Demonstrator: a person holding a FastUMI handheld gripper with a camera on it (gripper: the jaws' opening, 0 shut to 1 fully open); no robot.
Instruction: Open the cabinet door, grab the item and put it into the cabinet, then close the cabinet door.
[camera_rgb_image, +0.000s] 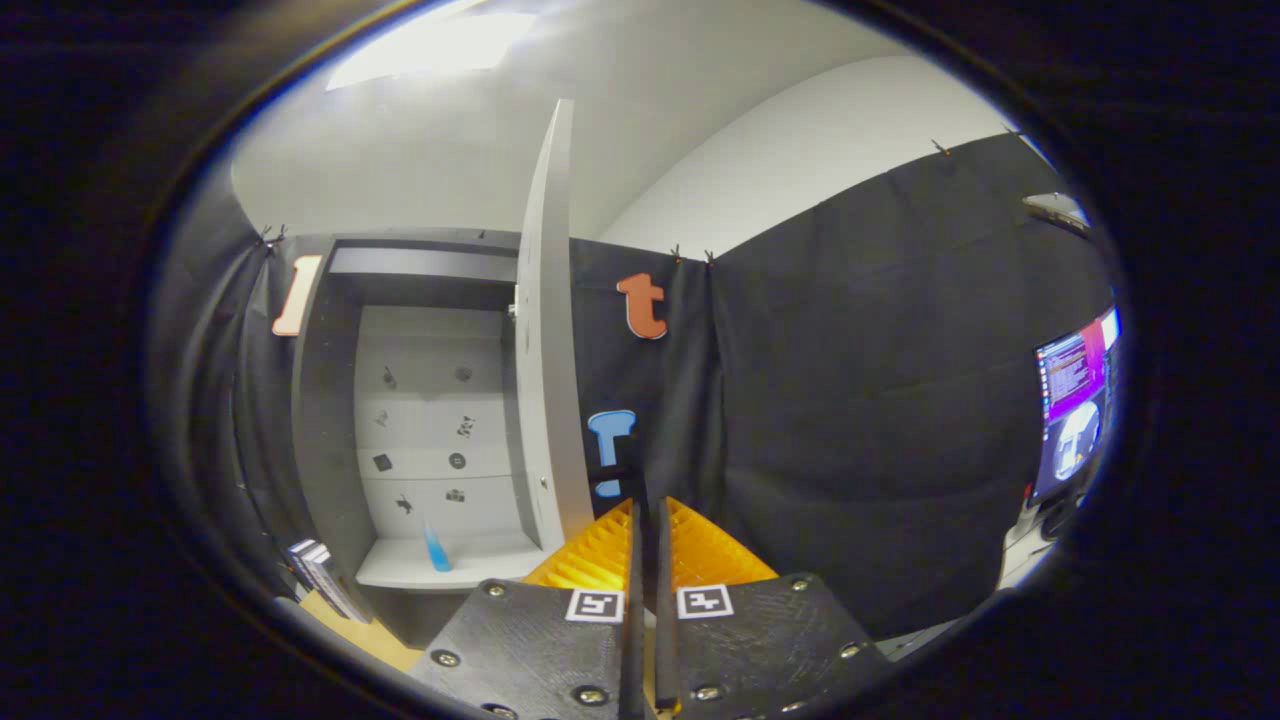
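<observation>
One cabinet door (545, 330) open; hand-held gripper (645, 520) closed.

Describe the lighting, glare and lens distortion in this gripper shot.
Gripper view: the ceiling light blows out to white glare; fisheye bends the open cabinet door into a curve; the cabinet interior is evenly lit, with the blue item sharp; the monitor glows bright; the gripper is shut, empty.

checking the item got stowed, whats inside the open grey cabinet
Inside the open grey cabinet, a small blue item stands on its pale bottom shelf; dark marks dot the back panel. The swung-out grey door hides the right inner wall. The gripper is shut, empty.
</observation>
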